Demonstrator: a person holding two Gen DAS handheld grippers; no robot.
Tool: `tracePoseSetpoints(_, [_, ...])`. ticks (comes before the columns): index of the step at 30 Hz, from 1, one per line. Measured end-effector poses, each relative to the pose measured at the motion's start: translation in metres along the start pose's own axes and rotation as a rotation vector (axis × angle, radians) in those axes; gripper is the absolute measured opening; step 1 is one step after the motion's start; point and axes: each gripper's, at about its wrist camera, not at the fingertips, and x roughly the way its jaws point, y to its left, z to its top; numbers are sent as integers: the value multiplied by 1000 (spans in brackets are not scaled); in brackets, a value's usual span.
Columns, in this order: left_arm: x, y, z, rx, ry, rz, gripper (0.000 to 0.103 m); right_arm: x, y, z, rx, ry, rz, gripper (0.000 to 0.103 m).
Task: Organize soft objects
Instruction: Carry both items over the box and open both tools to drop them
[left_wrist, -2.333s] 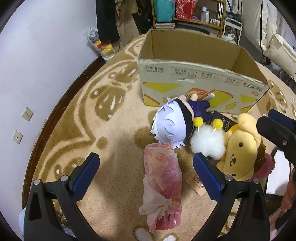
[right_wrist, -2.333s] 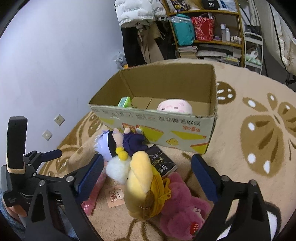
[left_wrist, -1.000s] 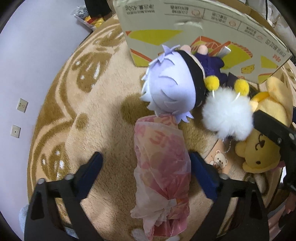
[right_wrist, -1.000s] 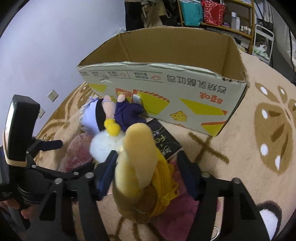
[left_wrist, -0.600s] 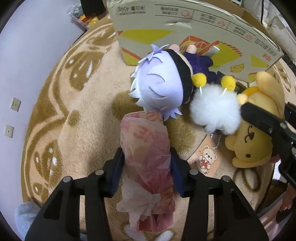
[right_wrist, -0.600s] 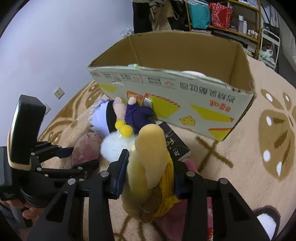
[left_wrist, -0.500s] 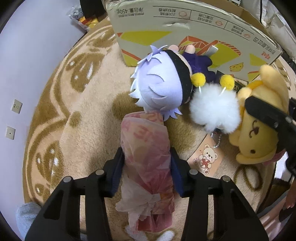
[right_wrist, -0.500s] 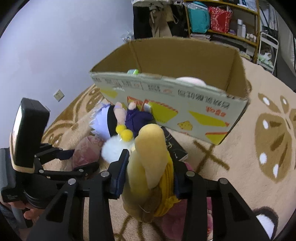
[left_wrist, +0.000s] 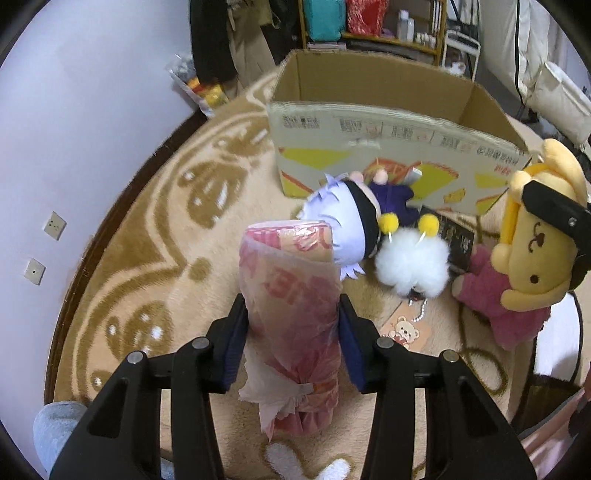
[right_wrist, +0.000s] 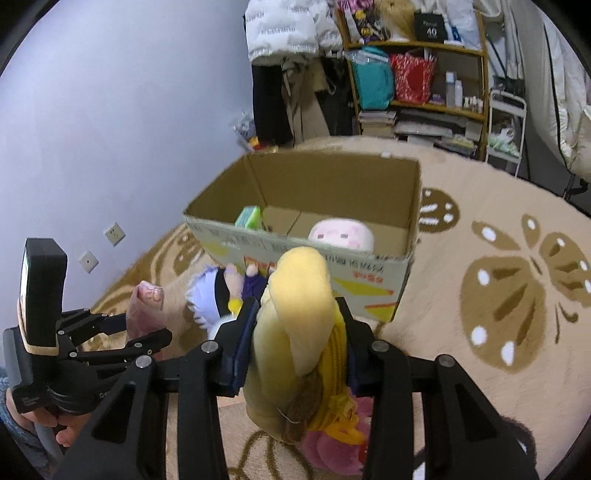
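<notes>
The left gripper (left_wrist: 291, 332) has its fingers clamped on a pink wrapped roll (left_wrist: 291, 302). The right gripper (right_wrist: 295, 332) squeezes a yellow plush dog (right_wrist: 299, 325). The cardboard box (left_wrist: 391, 147) bears print too blurred to read.

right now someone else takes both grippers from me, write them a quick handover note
Left gripper: shut on the pink wrapped roll, held clear of the rug.
Right gripper: shut on the yellow dog plush, also raised.
Cardboard box: open, straight ahead; it already holds a pink plush and a small green pack.
Still on the rug in front of the box: the white-haired doll, the white pompom toy, a magenta plush, a dark book and a bear tag.
Left to do: drop both held items into the box, then collect the remaining soft toys.
</notes>
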Motion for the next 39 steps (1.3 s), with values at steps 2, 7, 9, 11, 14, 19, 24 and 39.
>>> tracePoseSetpoints(2, [-9, 3, 1, -15, -45, 7, 44, -10, 0, 2, -4, -30, -5, 43])
tracePoseSetpoints(7, [-30, 8, 8, -28, -170, 6, 44, -32, -4, 12, -6, -112, -1, 40])
tracePoseSetpoints(9, [-36, 11, 9, -34, -224, -4, 44, -40, -5, 15, -1, -147, -5, 39])
tracePoseSetpoints(11, [-44, 9, 11, -28, -263, 6, 44, -44, -7, 20, 7, -161, 9, 39])
tracePoseSetpoints(14, [-49, 11, 16, -35, -307, 4, 44, -49, -6, 26, -2, -190, 1, 39])
tracePoseSetpoints(19, [-49, 11, 31, -19, -384, 25, 44, -47, -7, 37, -15, -205, -37, 39])
tracePoseSetpoints(24, [-53, 9, 47, -15, -426, 24, 44, -41, -13, 50, -24, -222, -43, 39])
tracePoseSetpoints(39, [-64, -2, 114, 54, -583, -32, 44, -14, -15, 91, -101, -251, -74, 39])
